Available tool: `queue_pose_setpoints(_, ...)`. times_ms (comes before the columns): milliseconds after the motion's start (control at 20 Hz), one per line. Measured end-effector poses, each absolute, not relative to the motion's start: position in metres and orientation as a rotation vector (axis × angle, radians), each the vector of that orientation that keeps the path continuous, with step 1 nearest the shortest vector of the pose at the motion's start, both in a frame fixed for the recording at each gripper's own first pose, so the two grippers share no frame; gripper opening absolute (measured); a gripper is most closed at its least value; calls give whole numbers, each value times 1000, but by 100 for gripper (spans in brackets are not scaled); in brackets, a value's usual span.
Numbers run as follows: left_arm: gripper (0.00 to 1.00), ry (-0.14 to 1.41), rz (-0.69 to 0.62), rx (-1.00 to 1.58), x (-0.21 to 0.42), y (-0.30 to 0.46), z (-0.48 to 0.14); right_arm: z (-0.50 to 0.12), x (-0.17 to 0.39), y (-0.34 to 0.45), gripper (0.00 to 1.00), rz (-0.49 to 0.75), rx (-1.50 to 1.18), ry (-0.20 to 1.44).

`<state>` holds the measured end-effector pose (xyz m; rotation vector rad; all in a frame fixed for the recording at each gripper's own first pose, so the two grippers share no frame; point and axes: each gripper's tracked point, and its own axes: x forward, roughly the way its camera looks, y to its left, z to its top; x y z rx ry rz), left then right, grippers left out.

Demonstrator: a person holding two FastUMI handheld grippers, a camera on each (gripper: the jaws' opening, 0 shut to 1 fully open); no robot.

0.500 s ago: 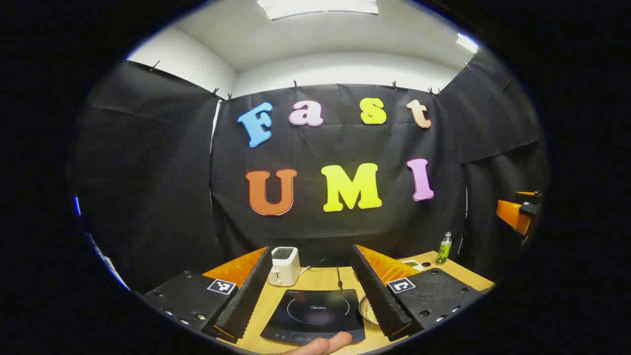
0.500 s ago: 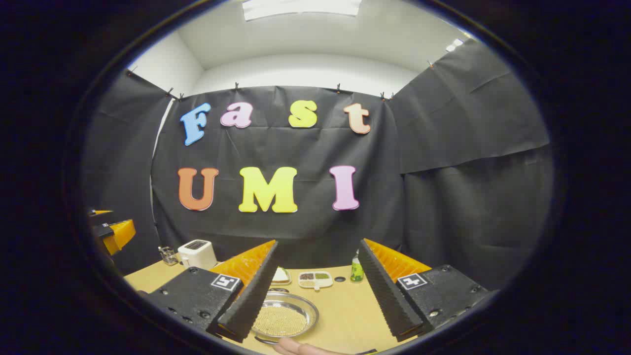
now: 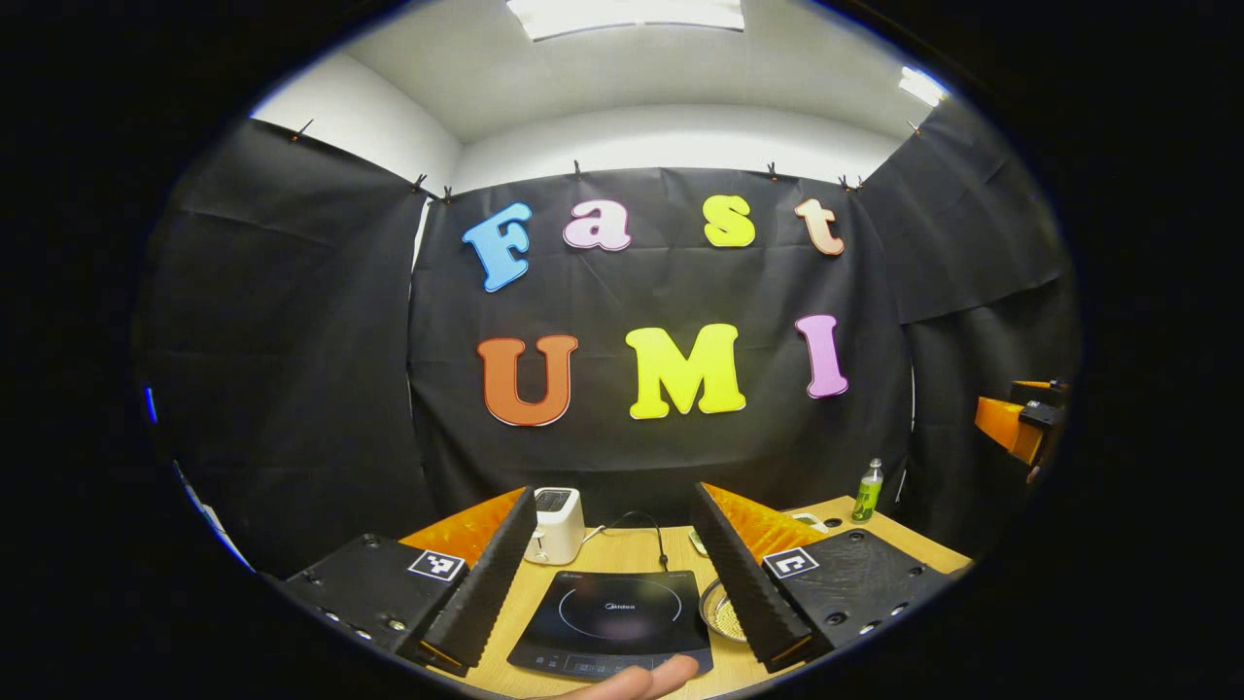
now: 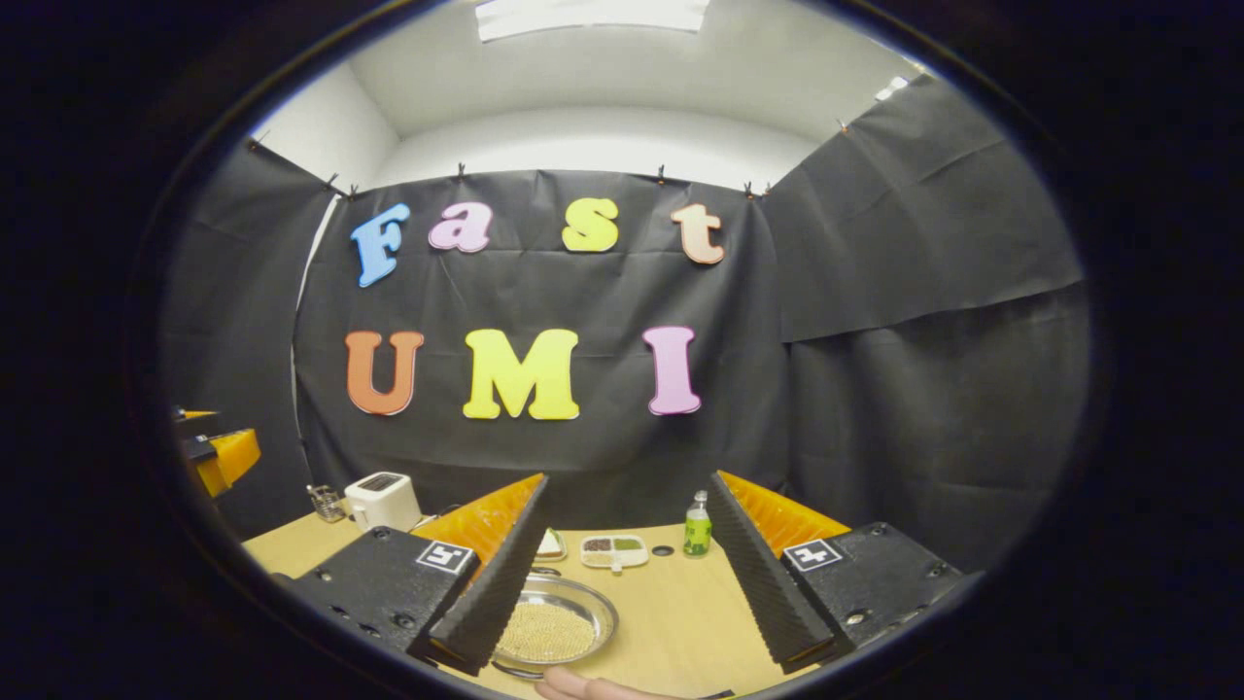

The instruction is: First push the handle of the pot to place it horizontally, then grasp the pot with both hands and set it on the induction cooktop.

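Note:
The black induction cooktop (image 3: 612,617) lies on the wooden table, low between the fingers of my open left gripper (image 3: 614,491). A shallow metal pot (image 4: 554,627) holding pale grains sits beside my right gripper's left finger; its handle is hidden. My right gripper (image 4: 627,478) is open above the table with nothing between its fingers. The pot's rim (image 3: 721,611) also peeks out beside the left gripper's right finger. The right gripper (image 3: 1020,423) shows at the far right of the left gripper view, and the left gripper (image 4: 219,452) at the far left of the right gripper view.
A white toaster (image 3: 556,525) stands behind the cooktop, with a cable running to it. A green bottle (image 4: 696,530), a divided snack dish (image 4: 614,550) and a small wire holder (image 4: 326,503) stand at the back of the table (image 4: 680,612). A fingertip (image 3: 641,681) shows at the bottom edge.
Both views have drifted slightly, so the cooktop, pot and bottle sit a little further left. Both grippers are still open.

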<state>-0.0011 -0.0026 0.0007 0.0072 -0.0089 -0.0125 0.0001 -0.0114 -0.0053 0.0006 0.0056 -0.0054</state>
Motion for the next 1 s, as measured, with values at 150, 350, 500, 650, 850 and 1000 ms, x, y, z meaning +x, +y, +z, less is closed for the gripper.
queue_pose_setpoints(150,96,-12,-13,-9,-2,-5,1,-7,2,-10,96,2,3,10)
queue_pose_setpoints(350,95,-15,-5,-17,-3,-6,0,-11,5,-6,96,9,3,22)
queue_pose_setpoints(500,95,-10,-10,-8,-4,-6,0,-19,9,-1,96,15,9,34)
queue_pose_setpoints(650,95,-9,-15,4,-5,-5,0,-31,16,6,96,24,9,64)
queue_pose_setpoints(850,95,-7,-22,1,-13,-2,-4,-52,27,18,95,39,24,113)
queue_pose_setpoints(1000,96,-13,-18,14,-18,2,-6,-69,37,30,82,65,57,152)
